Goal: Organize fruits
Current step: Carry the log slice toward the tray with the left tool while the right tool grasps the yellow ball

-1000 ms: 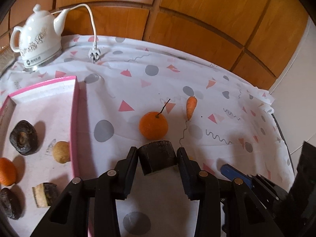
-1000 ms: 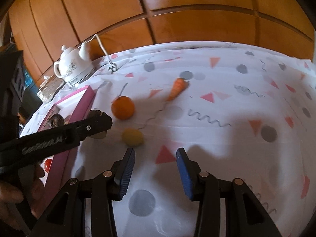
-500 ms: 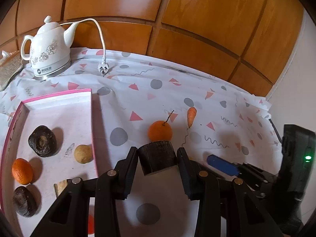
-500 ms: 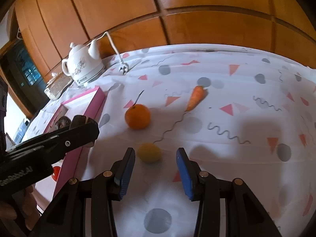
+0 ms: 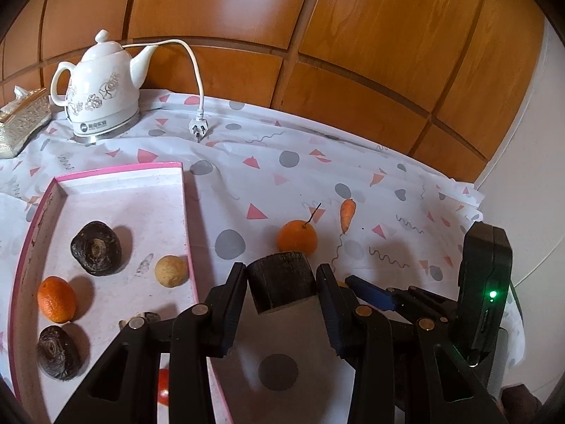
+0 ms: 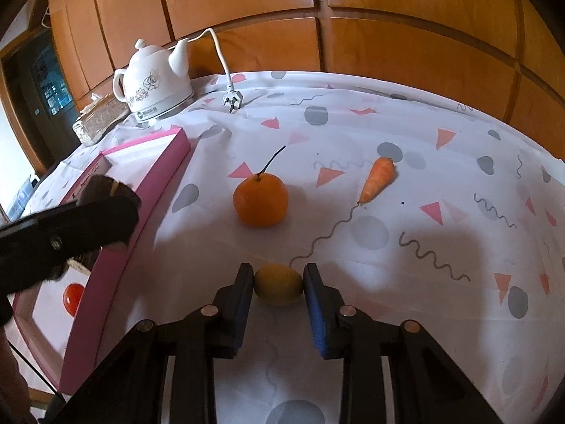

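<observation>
My left gripper (image 5: 281,282) is shut on a dark brown chunk (image 5: 280,277), held above the cloth just right of the pink tray (image 5: 120,170). The tray holds two dark round fruits (image 5: 96,248), a small orange (image 5: 56,298) and a tan ball (image 5: 171,270). In the right wrist view my right gripper (image 6: 278,286) has its jaws closing on a small yellow fruit (image 6: 278,284) that lies on the cloth, and the blue pads touch both its sides. A stemmed mandarin (image 6: 260,199) and a small carrot (image 6: 378,180) lie beyond it.
A white kettle (image 5: 102,95) with its cord and plug (image 5: 199,129) stands at the back left, beside a tissue box (image 5: 21,120). Wood panelling rises behind the table. The patterned cloth (image 6: 441,183) runs on to the right, where the table edge falls away.
My right gripper moved forward over the yellow fruit and its jaws narrowed onto it. My left gripper drew back and rose a little with the dark chunk, showing more of the tray.
</observation>
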`<state>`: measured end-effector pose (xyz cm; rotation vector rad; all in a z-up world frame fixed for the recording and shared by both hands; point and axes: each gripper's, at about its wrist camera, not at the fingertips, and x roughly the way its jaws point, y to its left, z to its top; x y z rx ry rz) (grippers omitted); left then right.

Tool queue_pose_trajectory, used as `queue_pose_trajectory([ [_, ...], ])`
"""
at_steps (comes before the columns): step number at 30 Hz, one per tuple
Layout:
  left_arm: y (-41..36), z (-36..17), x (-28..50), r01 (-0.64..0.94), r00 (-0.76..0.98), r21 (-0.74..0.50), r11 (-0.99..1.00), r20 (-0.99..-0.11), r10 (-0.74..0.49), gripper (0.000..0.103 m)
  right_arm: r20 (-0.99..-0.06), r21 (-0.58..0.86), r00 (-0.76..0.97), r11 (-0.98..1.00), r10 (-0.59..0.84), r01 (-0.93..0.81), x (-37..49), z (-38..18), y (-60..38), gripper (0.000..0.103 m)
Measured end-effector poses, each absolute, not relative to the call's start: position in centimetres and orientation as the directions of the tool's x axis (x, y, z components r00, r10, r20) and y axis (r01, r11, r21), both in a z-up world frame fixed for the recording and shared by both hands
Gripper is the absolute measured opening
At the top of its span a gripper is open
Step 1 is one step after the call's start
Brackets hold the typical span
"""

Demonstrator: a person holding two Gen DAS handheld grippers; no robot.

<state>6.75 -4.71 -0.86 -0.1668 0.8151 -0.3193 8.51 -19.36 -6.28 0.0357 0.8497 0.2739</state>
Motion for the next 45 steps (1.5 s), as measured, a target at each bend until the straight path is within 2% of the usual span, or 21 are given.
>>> queue_pose_trajectory([
  [17, -2.5, 0.0, 4.2, 0.18, 0.689, -0.245, 0.953, -0.66, -0.3, 0.041, -0.729, 0.128, 0.647, 0.972, 0.226, -0.195, 8.1, -6.9, -19.3, 0.029],
  [24, -0.3, 0.2, 3.2, 0.132, 0.715, -0.21, 0.969, -0.657, -0.24, 0.041, -0.727, 0.134, 0.65, 0.974, 0.223, -0.184, 7.5, -6.5, -19.4, 0.029],
  [34, 3.6, -0.7, 3.0, 0.021, 0.727, -0.177, 0.984, -0.673, -0.136, 0.041, -0.69, 0.146, 0.673, 0.961, 0.268, -0.233, 5.4, -4.0, -17.3, 0.029],
  [45, 6.3, -1.7, 2.7, -0.045, 0.724, -0.174, 0.984, -0.684, -0.087, 0.041, -0.656, 0.179, 0.653, 0.918, 0.379, -0.354, 4.2, -1.5, -12.9, 0.029],
])
